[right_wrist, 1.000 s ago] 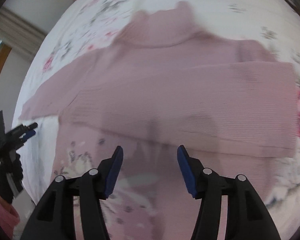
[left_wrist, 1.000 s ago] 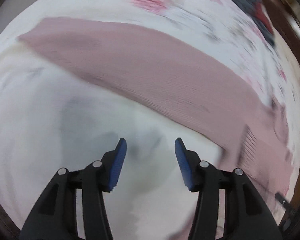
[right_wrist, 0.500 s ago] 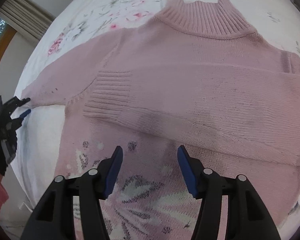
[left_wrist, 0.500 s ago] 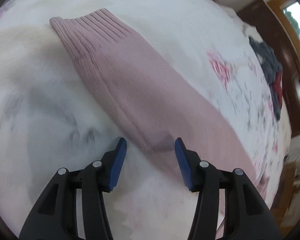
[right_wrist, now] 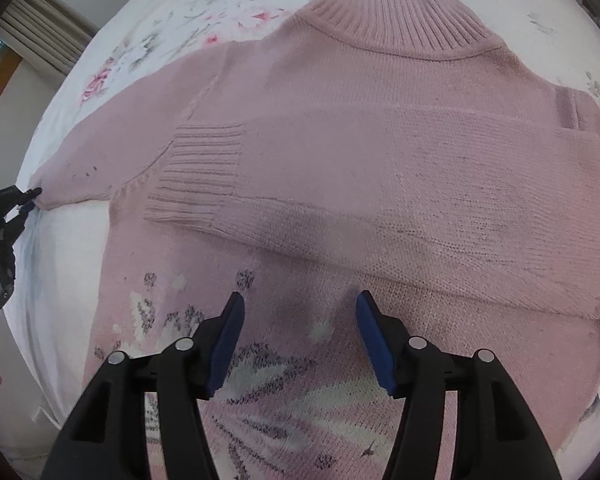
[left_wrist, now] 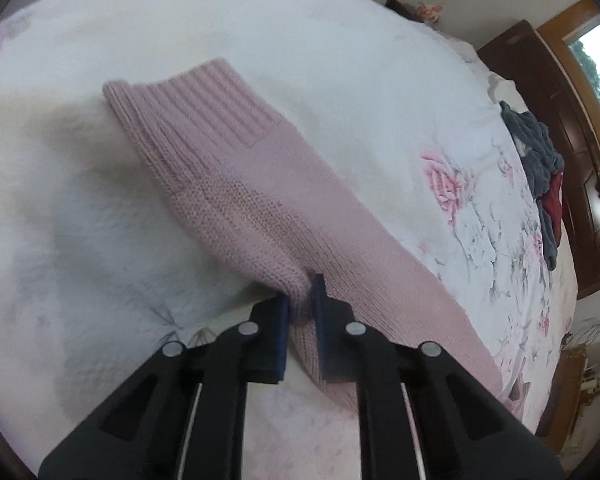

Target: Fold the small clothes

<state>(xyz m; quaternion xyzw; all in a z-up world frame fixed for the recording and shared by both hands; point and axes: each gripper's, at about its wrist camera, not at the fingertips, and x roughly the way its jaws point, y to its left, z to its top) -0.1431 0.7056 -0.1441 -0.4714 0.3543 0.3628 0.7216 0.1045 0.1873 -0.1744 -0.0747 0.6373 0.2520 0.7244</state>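
Left wrist view: left claw [left_wrist: 300,304] is pinched nearly closed on a fold of the pink sweater's left sleeve [left_wrist: 260,208], partway along it, well short of the cuff. From the claw the sleeve runs away and up-left, ending in the ribbed cuff [left_wrist: 196,116]. Behind the grip it trails down-right toward the body. Long axis is a diagonal across the white floral bed cover [left_wrist: 340,60]. A pile of dark clothes [left_wrist: 540,168] sits far off at the right edge (not in play).

Right wrist view: right claw [right_wrist: 298,336] is wide open, nothing in it, hovering over the lower front of the sweater [right_wrist: 380,120] above the knitted flower pattern. The sweater lies flat on the bed, hem near, ribbed collar [right_wrist: 396,20] far, so the body axis runs straight away from this claw. The right sleeve [right_wrist: 380,208] is already folded across the chest, its cuff pointing left. The left sleeve stretches out to the far left, where the left claw [right_wrist: 28,200] has it.

Key relation: the left sleeve lies crosswise to the body axis, pointing away from the torso, and the left claw is the one on it. My read: next is carrying that sleeve inward across the chest over the folded one. Risk: a mid-sleeve grip may let the cuff end flop or drag.
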